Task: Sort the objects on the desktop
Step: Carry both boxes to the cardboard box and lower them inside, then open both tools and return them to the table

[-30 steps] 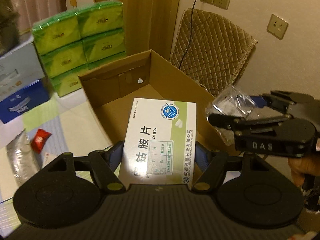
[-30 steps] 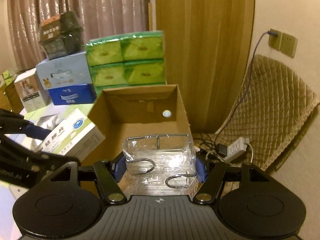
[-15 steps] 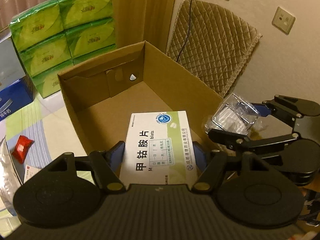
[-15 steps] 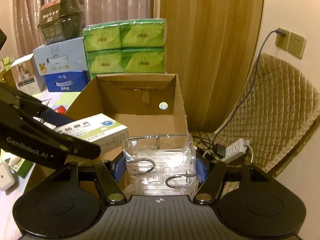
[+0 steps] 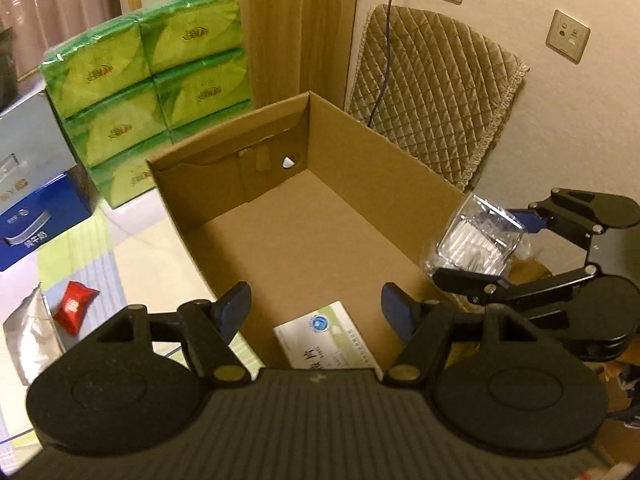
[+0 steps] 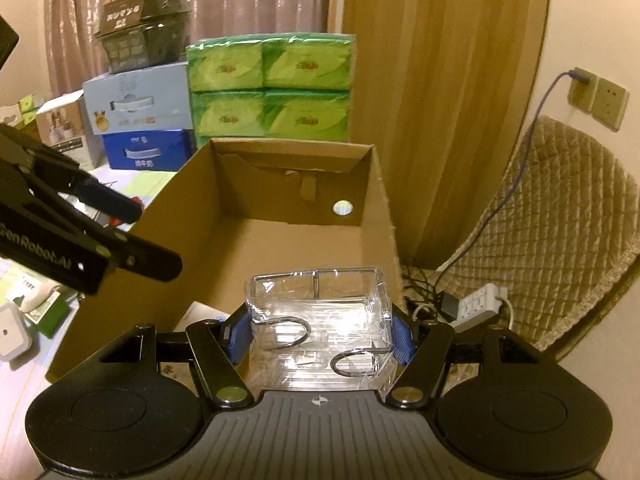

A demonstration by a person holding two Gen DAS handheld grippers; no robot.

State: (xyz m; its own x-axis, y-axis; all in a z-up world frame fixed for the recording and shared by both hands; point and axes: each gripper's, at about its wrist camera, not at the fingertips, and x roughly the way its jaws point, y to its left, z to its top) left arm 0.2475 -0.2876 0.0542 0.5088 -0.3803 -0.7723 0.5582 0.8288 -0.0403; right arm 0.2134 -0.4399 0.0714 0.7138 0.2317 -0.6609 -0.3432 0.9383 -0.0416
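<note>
An open cardboard box point(image 5: 360, 152) stands on the table. The white and green medicine box point(image 5: 326, 338) lies on its floor at the near end, below my left gripper point(image 5: 316, 306), which is open and empty above it. My right gripper point(image 6: 318, 334) is shut on a clear plastic package with metal hooks point(image 6: 320, 330), held over the box's near right corner. That package also shows in the left wrist view point(image 5: 476, 240). The left gripper shows at the left of the right wrist view point(image 6: 120, 240).
Green tissue packs point(image 5: 152, 92) and blue boxes point(image 5: 36, 216) stand behind the cardboard box. A red packet point(image 5: 74, 306) and a silver pouch point(image 5: 30, 334) lie on the table at left. A quilted chair point(image 6: 560, 232) and power strip point(image 6: 476, 306) are at right.
My left gripper has opened and let go of the medicine box, which has dropped onto the cardboard box floor. My right gripper still holds the clear package over the box's near right corner.
</note>
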